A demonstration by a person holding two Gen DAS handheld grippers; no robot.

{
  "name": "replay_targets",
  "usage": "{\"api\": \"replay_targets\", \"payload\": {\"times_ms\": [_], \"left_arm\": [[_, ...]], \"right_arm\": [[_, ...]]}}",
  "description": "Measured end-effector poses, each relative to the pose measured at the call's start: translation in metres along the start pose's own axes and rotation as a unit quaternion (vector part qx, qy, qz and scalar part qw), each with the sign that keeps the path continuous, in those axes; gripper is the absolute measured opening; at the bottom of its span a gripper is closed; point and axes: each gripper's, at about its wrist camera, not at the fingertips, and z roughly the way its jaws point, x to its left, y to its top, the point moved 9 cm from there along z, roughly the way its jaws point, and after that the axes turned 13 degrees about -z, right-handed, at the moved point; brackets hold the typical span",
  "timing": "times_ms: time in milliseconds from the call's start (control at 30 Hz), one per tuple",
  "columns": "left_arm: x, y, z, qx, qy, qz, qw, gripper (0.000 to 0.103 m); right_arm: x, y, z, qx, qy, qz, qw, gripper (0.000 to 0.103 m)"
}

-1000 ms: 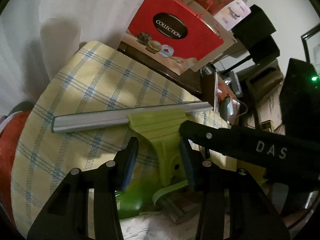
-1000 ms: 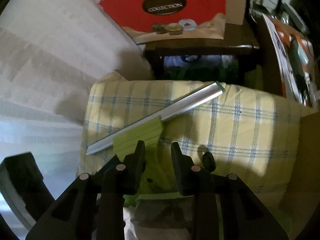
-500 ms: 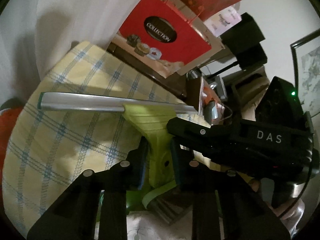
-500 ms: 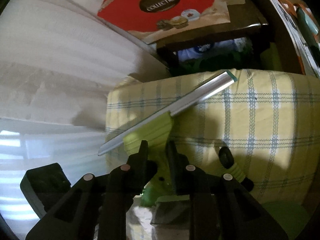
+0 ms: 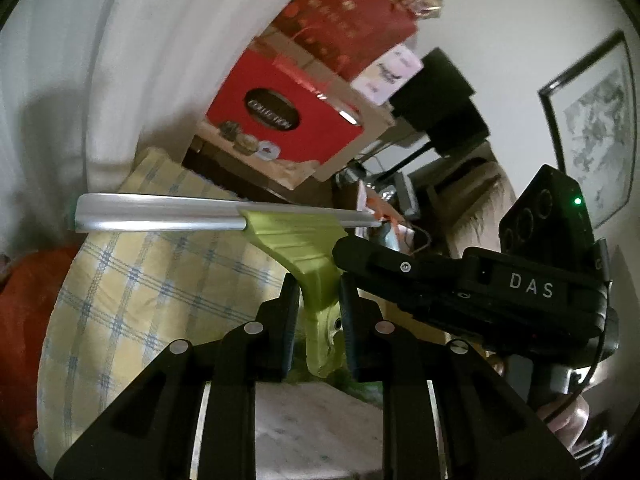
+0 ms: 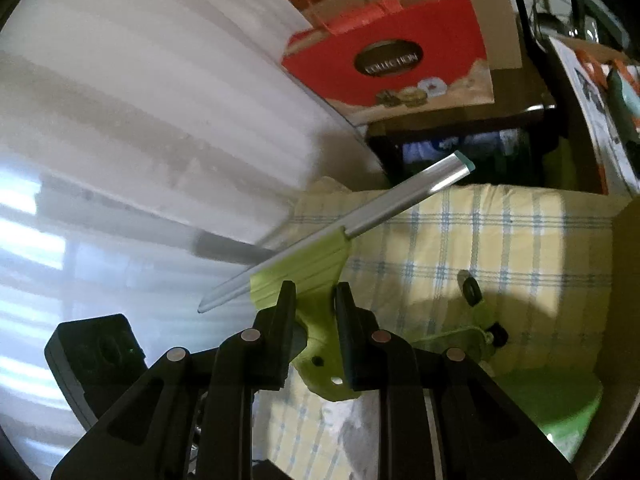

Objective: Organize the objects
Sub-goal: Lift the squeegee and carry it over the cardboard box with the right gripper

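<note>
A soft cushion covered in yellow cloth with blue checks is seen behind, and a glossy red paper bag lettered "COLLECTION" is propped beyond it. A squeegee, made of ribbed lime-green plastic with a long silver metal blade rail, is held above the cushion. Its narrow neck is clamped by the left hand-held gripper and, from the other side, by the right hand-held gripper, each pair of black fingers being closed tight on the plastic.
</note>
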Motion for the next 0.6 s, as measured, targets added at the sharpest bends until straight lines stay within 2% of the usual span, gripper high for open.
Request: {"api": "replay_targets", "payload": {"times_ms": [400, 600], "left_arm": [[-0.08, -0.06, -0.019, 0.023, -0.033, 0.06, 0.9973, 0.019], [-0.124, -0.106, -0.013, 0.047, -0.056, 0.093, 0.993, 0.019]], "right_arm": [[-0.021, -0.034, -0.101, -0.055, -0.026, -0.008, 0.998, 0.019], [-0.045, -0.058, -0.158, -0.079, -0.056, -0.008, 0.995, 0.019]]}}
